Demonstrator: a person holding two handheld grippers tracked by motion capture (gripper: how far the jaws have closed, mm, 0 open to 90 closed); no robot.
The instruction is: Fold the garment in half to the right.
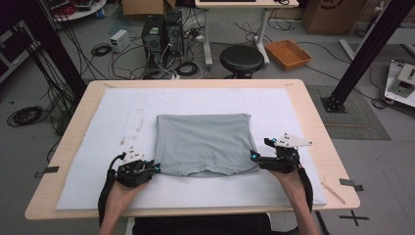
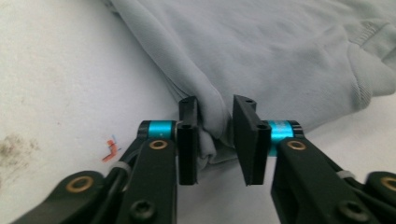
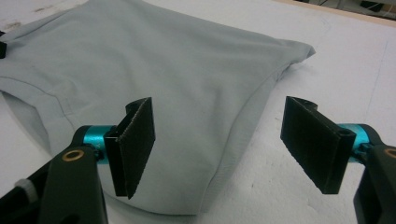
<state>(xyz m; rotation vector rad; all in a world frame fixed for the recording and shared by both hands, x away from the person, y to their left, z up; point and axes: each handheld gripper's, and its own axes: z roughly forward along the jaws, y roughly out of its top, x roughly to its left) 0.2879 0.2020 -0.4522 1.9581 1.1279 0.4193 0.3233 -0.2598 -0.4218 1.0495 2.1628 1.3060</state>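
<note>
A grey shirt (image 1: pixel 203 143) lies folded into a rectangle on the white mat (image 1: pixel 88 161), collar side toward the near edge. My left gripper (image 1: pixel 152 169) is at the shirt's near left corner. In the left gripper view its jaws (image 2: pixel 215 140) stand a narrow gap apart, pinching a thick bunch of the shirt's folded edge (image 2: pixel 212 121). At the near right corner sits my right gripper (image 1: pixel 254 156). Its jaws (image 3: pixel 219 149) are wide open, straddling the shirt's edge (image 3: pixel 233 140) low over the mat without touching it.
The mat covers most of a wooden table (image 1: pixel 313 122). A strip of tape (image 1: pixel 333 192) lies on the table's near right. On the floor beyond are a black stool (image 1: pixel 241 58), computer cases (image 1: pixel 161 34), cables and an orange tray (image 1: pixel 288 53).
</note>
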